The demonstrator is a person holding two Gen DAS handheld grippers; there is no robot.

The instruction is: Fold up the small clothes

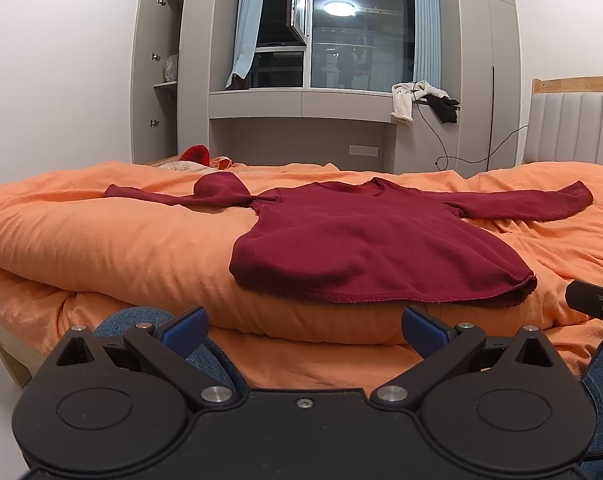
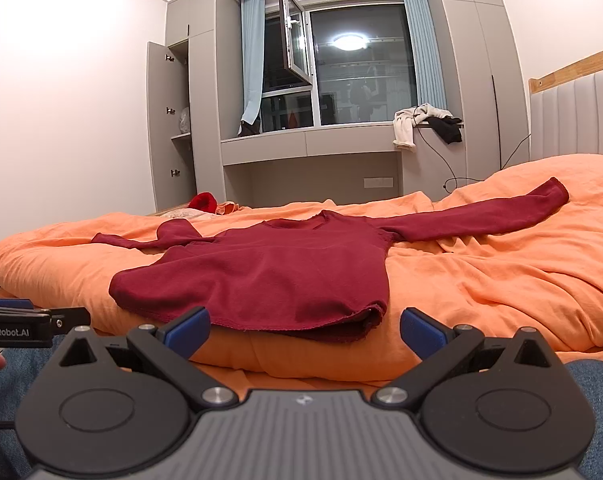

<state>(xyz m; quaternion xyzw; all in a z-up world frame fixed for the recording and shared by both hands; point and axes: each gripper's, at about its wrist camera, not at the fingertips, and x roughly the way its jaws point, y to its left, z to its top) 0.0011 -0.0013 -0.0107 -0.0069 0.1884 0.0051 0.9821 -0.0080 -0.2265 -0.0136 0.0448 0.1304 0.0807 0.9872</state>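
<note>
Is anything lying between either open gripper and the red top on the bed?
Nothing visible. Only bare orange duvet separates the left gripper and right gripper from the red top, whose hem faces both.

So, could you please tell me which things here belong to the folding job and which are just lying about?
For the job:
- dark red long-sleeved knit top, spread flat
- orange duvet beneath it
- left gripper, right gripper, jaws open

Lying about:
- cream garment and black garment on the window ledge
- bright red fuzzy item at the far edge
</note>
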